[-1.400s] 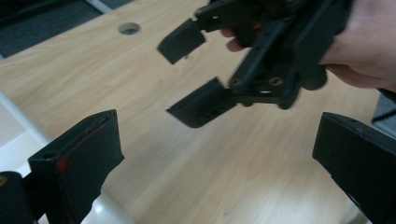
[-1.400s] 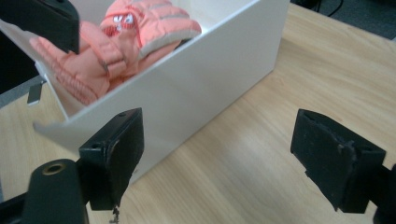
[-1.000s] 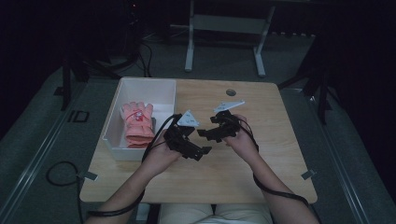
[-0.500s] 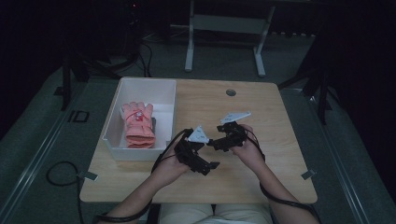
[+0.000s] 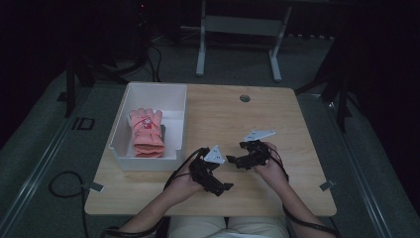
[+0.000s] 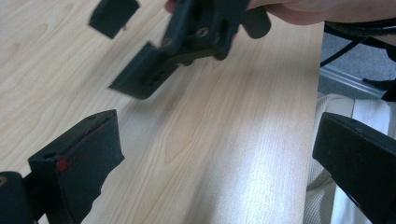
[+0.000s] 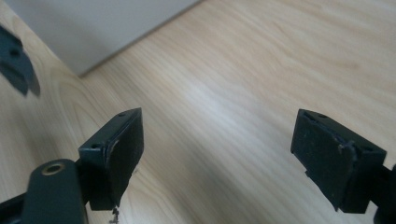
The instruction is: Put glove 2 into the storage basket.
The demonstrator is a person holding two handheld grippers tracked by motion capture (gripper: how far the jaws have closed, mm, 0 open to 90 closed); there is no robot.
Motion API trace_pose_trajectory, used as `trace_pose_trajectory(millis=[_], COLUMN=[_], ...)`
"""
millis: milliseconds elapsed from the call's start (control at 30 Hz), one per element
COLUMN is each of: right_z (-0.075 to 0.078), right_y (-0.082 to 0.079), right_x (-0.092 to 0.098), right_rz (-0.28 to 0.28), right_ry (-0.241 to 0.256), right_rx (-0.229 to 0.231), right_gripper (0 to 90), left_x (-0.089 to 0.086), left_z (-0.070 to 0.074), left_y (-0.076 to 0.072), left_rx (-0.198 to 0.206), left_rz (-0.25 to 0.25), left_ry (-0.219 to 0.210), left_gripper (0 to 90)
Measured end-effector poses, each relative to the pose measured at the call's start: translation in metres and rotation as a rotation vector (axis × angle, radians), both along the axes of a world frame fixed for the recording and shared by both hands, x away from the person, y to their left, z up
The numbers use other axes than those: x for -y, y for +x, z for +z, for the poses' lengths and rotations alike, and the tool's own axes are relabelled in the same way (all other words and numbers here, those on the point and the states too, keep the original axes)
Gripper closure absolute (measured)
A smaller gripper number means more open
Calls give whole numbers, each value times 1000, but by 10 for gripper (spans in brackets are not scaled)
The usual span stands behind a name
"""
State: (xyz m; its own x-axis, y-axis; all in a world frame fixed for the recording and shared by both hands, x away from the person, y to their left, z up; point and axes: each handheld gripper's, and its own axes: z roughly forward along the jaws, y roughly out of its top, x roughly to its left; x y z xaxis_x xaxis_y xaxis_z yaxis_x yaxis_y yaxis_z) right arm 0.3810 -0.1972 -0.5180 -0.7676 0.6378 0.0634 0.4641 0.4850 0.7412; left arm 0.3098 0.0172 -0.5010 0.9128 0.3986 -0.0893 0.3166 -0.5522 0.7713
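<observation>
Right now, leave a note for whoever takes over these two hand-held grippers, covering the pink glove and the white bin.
Left gripper: open, empty, low over the light wooden table near its front edge.
Right gripper: open, empty, just beside it, jaws pointing toward the left one.
The pink knitted glove lies flat inside the white rectangular plastic bin at the table's left side.
Done: glove is in the bin.
Left: nothing else to handle lies on the table; check whether more items are due.

We can read no text, label, brand or number on anything here. The pink glove (image 5: pixel 146 131) in the white bin (image 5: pixel 120 130), well away from our fingers, carries a small red and white mark, too small to make out.
</observation>
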Motion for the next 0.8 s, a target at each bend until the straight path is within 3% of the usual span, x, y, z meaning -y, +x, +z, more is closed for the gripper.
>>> trace_pose_trajectory(millis=[133,467,800], right_z=[-8,-25,-35], right_y=[-2,-10,-17], right_x=[10,36,56], right_rz=[-25,-48,-87], right_ry=[-28,-25,-10], right_rx=[1,3,5], right_gripper=[169,167,154], left_x=[1,4,4], left_z=[-11,-37,-51], left_y=[1,1,-4], left_rx=[6,-15,8], left_rz=[-3,1,10], left_ry=[17,30,58], left_gripper=[9,9,9])
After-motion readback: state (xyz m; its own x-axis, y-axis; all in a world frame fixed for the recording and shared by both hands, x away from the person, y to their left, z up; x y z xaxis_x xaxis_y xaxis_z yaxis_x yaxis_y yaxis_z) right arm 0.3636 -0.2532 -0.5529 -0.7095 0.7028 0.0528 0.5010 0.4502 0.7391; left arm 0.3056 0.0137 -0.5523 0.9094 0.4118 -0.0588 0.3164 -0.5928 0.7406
